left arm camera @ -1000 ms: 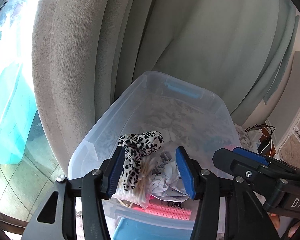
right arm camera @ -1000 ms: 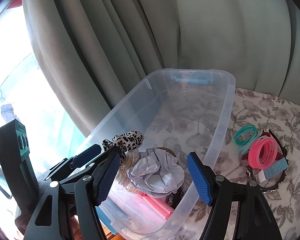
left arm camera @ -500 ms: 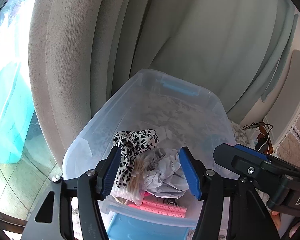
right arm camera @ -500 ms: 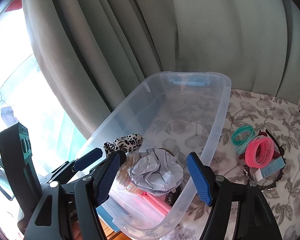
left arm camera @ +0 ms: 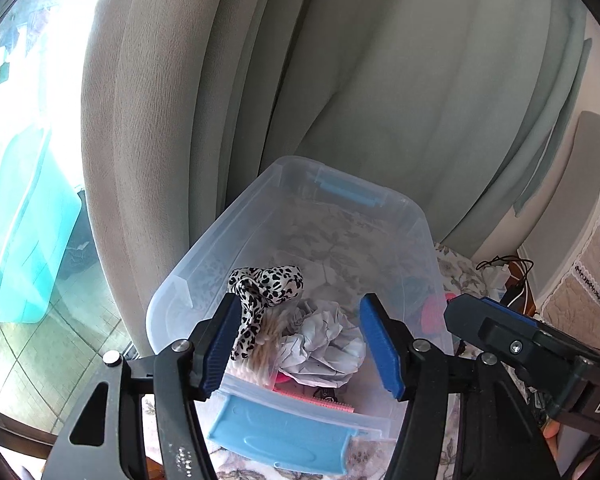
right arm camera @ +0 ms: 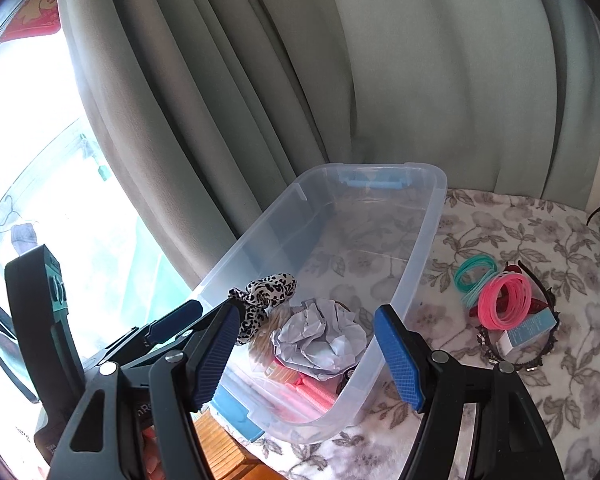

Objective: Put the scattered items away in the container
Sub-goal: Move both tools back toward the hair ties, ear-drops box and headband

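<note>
A clear plastic bin (left arm camera: 424, 248) (right arm camera: 432, 216) with blue latches stands on a floral cloth. Inside at its near end lie a leopard-print scrunchie (left arm camera: 266, 284) (right arm camera: 268, 290), crumpled white paper (left arm camera: 324, 348) (right arm camera: 320, 340), a bag of cotton swabs (left arm camera: 266, 334) and pink combs (right arm camera: 314, 394). My left gripper (left arm camera: 302, 346) is open and empty above the bin's near end. My right gripper (right arm camera: 306, 354) is open and empty over the bin's near right corner. On the cloth to the right lie pink bangles (right arm camera: 504, 300), teal bangles (right arm camera: 474, 274), a small blue-white box (right arm camera: 526, 330) and a dark headband (right arm camera: 540, 292).
Heavy grey-green curtains (right arm camera: 340, 80) hang right behind the bin. A bright window (right arm camera: 40, 180) is to the left. The table's wooden edge (right arm camera: 224, 452) shows below the bin. Cables and a cushion (left arm camera: 580, 200) sit at the far right.
Both grippers have drawn back and up from the bin, so more of its near end and blue latch shows. Both stay open; the items in the bin have not moved.
</note>
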The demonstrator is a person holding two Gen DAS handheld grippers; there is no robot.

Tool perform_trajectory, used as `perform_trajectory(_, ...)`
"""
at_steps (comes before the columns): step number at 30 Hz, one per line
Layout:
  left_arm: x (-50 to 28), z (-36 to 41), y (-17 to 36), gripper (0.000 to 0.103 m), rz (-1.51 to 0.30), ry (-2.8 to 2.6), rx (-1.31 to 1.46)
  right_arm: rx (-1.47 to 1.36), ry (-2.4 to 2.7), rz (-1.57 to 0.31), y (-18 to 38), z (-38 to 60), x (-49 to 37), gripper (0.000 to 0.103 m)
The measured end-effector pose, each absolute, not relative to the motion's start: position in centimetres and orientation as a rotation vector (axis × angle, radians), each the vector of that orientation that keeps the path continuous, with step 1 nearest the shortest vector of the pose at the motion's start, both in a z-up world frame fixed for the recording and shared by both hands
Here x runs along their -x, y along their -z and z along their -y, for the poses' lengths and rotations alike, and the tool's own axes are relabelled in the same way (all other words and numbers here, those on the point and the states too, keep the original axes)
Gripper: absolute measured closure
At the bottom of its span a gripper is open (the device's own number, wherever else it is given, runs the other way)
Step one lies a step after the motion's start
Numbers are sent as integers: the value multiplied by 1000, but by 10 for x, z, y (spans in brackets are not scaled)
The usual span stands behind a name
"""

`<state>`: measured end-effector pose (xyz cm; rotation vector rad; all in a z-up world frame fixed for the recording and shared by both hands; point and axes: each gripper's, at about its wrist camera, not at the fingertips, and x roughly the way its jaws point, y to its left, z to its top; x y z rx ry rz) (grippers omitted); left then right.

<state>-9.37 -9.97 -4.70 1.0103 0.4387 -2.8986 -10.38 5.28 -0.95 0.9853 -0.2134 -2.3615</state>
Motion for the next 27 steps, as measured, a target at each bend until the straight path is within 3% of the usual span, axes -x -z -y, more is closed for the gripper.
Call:
perform_trajectory(13,31,55,-20,36,-288,3026,-890,-889,2474,301,-23,-116,58,29)
perform_trajectory(27,16,-17,-41,36,-75,3132,-928,-832,2619,412,-25,-196,23,29)
